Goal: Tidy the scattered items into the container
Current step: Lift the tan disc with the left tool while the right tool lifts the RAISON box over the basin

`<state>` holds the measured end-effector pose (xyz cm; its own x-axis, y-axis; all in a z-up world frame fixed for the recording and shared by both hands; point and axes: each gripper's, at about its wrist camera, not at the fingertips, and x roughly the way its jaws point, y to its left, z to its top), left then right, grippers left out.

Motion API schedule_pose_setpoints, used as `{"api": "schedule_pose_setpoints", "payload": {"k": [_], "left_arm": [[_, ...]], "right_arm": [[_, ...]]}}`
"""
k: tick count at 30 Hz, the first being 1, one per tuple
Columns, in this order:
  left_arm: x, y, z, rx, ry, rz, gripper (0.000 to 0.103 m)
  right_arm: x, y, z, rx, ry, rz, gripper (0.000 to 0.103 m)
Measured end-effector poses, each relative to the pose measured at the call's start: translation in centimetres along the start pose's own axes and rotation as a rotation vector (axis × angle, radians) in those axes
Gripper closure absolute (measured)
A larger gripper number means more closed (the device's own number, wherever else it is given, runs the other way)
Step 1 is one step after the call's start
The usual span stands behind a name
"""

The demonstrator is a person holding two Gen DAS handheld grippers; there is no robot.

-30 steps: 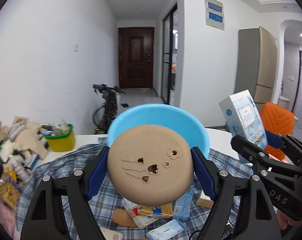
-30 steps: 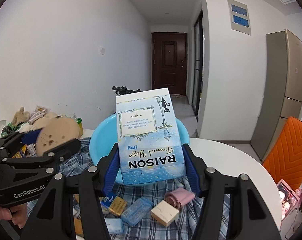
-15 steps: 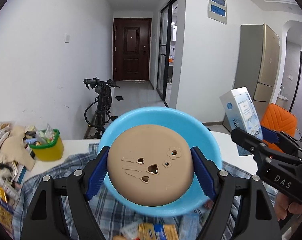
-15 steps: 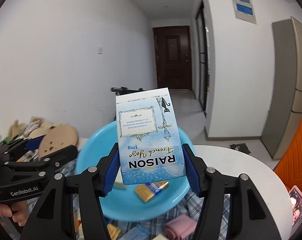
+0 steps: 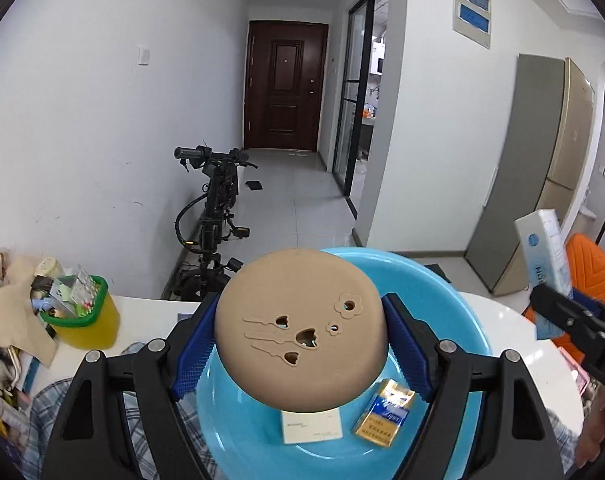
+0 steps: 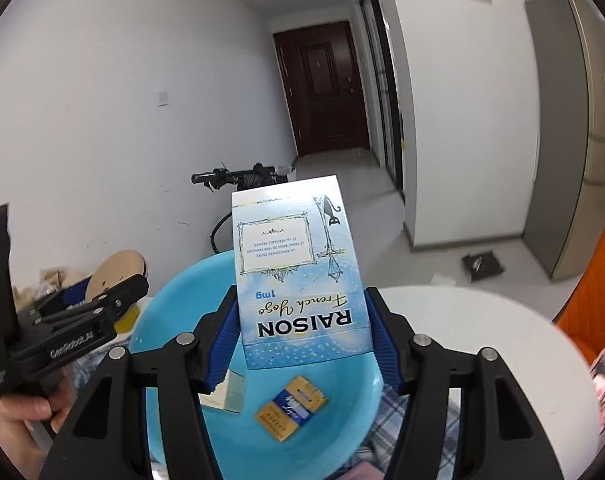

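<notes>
My left gripper [image 5: 300,344] is shut on a round tan disc [image 5: 298,328] with heart and flower cut-outs, held over the light blue basin [image 5: 442,312]. My right gripper [image 6: 302,332] is shut on a pale blue RAISON box [image 6: 298,268], upright and upside down, above the same basin [image 6: 174,308]. In the basin lie a gold-and-blue pack [image 5: 384,414] and a white box [image 5: 311,426]. The left gripper [image 6: 98,312] with the disc [image 6: 116,272] shows at the left of the right wrist view. The box [image 5: 544,256] shows at the right edge of the left wrist view.
The basin sits on a plaid cloth [image 5: 46,424] over a white round table [image 6: 482,320]. A yellow-green tub [image 5: 84,316] of small items and a pile of clutter [image 5: 6,304] stand at the left. An orange chair [image 5: 590,264] is at the right. A bike [image 5: 214,208] leans beyond the table.
Both grippers have moved forward over the table with their loads. The basin now lies right beneath them, and the loose items on the cloth have dropped out of view.
</notes>
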<state>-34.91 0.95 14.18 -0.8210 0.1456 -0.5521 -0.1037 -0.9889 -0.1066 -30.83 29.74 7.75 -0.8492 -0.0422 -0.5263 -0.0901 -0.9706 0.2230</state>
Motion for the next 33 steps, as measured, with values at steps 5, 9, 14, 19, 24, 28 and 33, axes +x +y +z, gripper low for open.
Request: {"api": "schedule_pose_setpoints", "payload": {"k": [5,9,14,19,24,28,33], "left_arm": [[0.4,-0.2,0.8,-0.017,0.039,0.023,0.022],[0.0,-1.2,1.3,0.04,0.039,0.046,0.022],[2.1,-1.7,1.1,0.021,0.237,-0.002,0.022],[4.6,-2.3,-0.1,0.068,0.395,0.072,0.022],[7.0,-1.9,-2.2,0.057,0.586,0.122,0.022],[7.4,-1.8,-2.4,0.061,0.577,0.126,0.022],[8.3,-1.4,-1.6,0.044,0.548,0.102,0.022]], "right_arm": [[1.2,0.3,0.8,-0.014,0.052,-0.025,0.045],[1.5,0.9,1.8,-0.001,0.066,-0.022,0.045],[2.7,1.2,2.0,-0.032,0.177,-0.053,0.045],[4.8,1.3,1.1,-0.057,0.342,-0.068,0.045],[7.4,-0.4,-0.2,0.047,0.556,-0.028,0.045],[7.0,-0.3,-0.1,0.021,0.546,-0.041,0.045],[7.6,-0.6,0.3,0.02,0.533,-0.039,0.045]]}}
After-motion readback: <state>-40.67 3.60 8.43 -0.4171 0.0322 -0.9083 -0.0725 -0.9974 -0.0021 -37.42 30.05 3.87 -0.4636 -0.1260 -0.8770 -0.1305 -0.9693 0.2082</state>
